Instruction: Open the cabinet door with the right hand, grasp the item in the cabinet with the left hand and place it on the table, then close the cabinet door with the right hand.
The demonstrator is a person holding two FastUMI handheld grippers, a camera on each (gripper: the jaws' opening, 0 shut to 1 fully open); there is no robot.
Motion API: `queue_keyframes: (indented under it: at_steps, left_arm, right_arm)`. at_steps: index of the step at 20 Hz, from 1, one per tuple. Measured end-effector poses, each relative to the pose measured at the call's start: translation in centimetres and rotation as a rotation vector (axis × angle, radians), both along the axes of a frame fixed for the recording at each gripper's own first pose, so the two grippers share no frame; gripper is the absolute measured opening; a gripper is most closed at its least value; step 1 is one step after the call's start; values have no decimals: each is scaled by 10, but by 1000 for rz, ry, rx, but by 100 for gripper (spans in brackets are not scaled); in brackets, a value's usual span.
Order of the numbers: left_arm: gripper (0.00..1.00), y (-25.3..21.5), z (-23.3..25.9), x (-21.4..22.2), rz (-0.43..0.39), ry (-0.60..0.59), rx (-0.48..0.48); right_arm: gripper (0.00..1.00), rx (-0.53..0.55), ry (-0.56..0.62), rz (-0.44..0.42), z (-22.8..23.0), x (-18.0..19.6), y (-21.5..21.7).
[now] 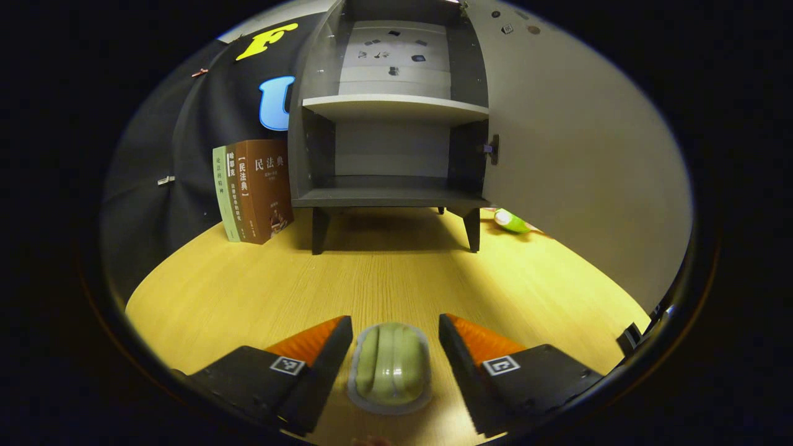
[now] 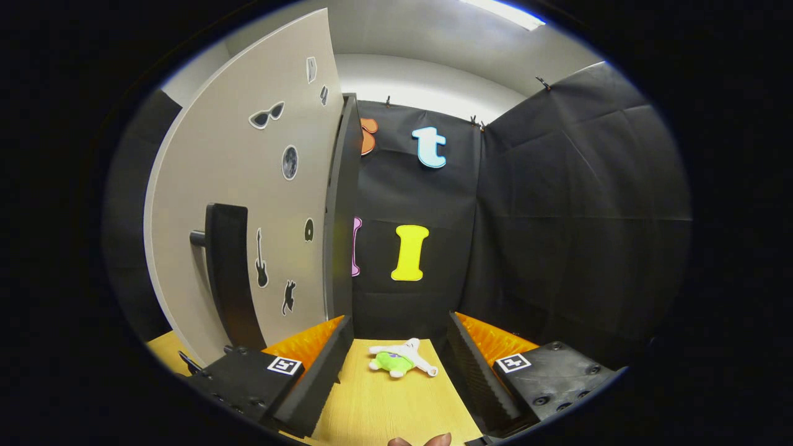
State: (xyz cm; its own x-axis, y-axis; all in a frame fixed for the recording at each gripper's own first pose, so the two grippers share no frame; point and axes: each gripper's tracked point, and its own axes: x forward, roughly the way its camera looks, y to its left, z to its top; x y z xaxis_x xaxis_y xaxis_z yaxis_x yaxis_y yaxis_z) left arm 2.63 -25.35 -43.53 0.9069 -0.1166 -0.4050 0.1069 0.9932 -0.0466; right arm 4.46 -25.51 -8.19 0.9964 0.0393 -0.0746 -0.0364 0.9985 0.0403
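Item: green ridged piece under a clear domed wrapper [image 1: 389, 369] lay on the near table [image 1: 396, 272] between the spread, untouching fingers of the left gripper [image 1: 390, 347] (right gripper [image 2: 396, 353] likewise apart), probably light, slippery, crushable; best held gently across its sides.

Staged recording booth, not a real home. Black cloth wall [image 2: 576, 204] is hanging from clips, enclosing a yellow wood-grain table [image 1: 384, 279]. Small grey cabinet [image 1: 390, 148] is standing on the table on short legs, door [image 2: 248, 204] swung open, stickers dotting its outer face beside a dark handle [image 2: 226, 272]. Three books [image 1: 254, 189] are standing upright just beside the cabinet. A small plush toy [image 2: 399, 359] is lying on the tabletop near the cloth. A ceiling light strip [image 2: 502, 13] is glowing above a plain white wall.
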Motion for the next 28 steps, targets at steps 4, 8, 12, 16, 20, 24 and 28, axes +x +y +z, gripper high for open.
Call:
queue_keyframes:
  at_steps: [4, 8, 12, 16, 20, 24, 28]
  left_arm:
    - [98, -2, 33, -3, -37, -43, -29]
    - [98, 16, 89, -2, -34, -104, -3]
    - [98, 52, 157, 4, -10, -139, 15]
    - [98, 90, 228, 2, 30, -171, 18]
    - [98, 123, 300, -1, 51, -262, 11]
    - [99, 151, 351, -6, 59, -301, -20]
    - [99, 186, 396, -14, 101, -331, -43]
  right_arm:
    - [98, 5, 2, -1, 3, -1, 4]
    - [98, 9, -2, -37, 10, -5, 2]
    - [95, 1, -19, -73, 22, -9, 0]
    - [95, 29, -13, -119, 26, -12, -5]
    - [98, 7, -29, -168, 36, -17, -12]
    - [95, -11, -35, -177, 41, -21, -7]
    - [98, 20, -11, -170, 39, -27, 4]
